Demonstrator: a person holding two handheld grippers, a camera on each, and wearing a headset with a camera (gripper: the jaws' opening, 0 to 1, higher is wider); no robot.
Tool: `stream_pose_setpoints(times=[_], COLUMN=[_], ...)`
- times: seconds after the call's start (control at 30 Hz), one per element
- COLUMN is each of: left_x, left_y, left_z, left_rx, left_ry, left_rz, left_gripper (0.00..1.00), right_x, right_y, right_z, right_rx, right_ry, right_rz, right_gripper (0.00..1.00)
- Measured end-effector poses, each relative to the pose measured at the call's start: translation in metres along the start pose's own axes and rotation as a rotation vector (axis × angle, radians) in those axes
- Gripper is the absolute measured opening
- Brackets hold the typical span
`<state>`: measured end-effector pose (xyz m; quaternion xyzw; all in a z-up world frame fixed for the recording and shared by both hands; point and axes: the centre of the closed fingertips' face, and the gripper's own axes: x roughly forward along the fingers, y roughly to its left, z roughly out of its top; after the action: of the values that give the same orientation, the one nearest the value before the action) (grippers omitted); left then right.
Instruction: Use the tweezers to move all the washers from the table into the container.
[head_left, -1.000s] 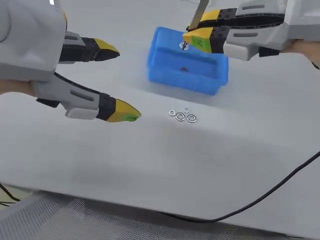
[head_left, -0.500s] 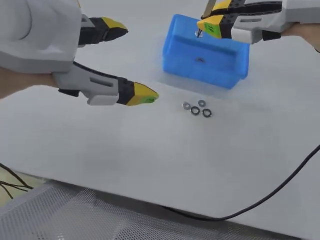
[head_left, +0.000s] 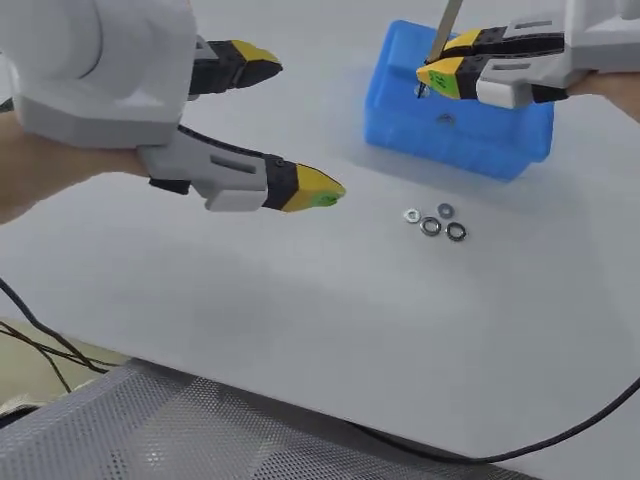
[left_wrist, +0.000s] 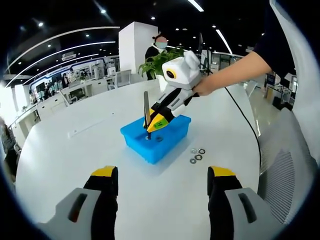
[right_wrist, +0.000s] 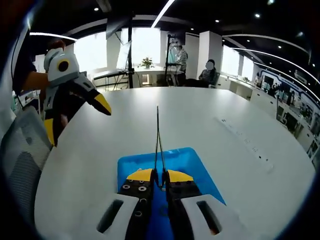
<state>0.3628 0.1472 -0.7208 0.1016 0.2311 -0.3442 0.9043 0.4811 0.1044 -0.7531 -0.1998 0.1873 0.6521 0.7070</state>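
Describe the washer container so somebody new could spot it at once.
On the white table, look just beyond the little cluster of washers. The container is an open blue box, the one brightly coloured thing lying there, with the tweezers held over it.

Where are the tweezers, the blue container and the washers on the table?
tweezers (left_wrist: 146, 107), left gripper view, mid-shaft.
blue container (head_left: 460, 150), head view, front wall.
washers (head_left: 431, 227), head view, middle washer.

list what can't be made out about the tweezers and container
- Head view: tip of the tweezers too small to show whether it holds anything.
- Head view: their upper end is cut by the top edge.
- Right gripper view: the right tongs hide most of the floor of the blue container.
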Motion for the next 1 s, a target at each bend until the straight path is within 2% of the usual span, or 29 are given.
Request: stream_pose_setpoints(times=[0.07, 0.3, 0.6, 0.7, 0.8, 0.87, 1.0], left_x=[0.001, 0.003, 0.012, 0.014, 0.015, 0.015, 0.015], left_y=[0.000, -0.001, 0.003, 0.005, 0.010, 0.016, 0.019], left_z=[-0.002, 0.003, 0.013, 0.016, 0.026, 0.035, 0.044], left_rx=[-0.003, -0.014, -0.014, -0.010, -0.026, -0.036, -0.040], left_ry=[0.005, -0.002, -0.022, -0.026, -0.058, -0.089, -0.109], left_rz=[-0.001, -0.007, -0.011, -0.015, -0.018, -0.002, 0.000], left_gripper=[0.78, 0.77, 0.77, 0.77, 0.77, 0.77, 0.76], right_x=[0.001, 0.003, 0.003, 0.001, -0.001, -0.002, -0.002], right_y=[-0.001, 0.005, 0.002, 0.008, 0.009, 0.009, 0.011], right_z=[0.000, -0.008, -0.015, -0.015, -0.015, -0.015, -0.015], right_rx=[0.001, -0.015, -0.023, -0.024, -0.024, -0.023, -0.032], right_ry=[0.003, 0.022, 0.033, 0.035, 0.035, 0.034, 0.037], right_rz=[0.003, 0.010, 0.011, 0.009, 0.010, 0.008, 0.010], right_gripper=[0.10, 0.10, 0.10, 0.10, 0.10, 0.10, 0.10])
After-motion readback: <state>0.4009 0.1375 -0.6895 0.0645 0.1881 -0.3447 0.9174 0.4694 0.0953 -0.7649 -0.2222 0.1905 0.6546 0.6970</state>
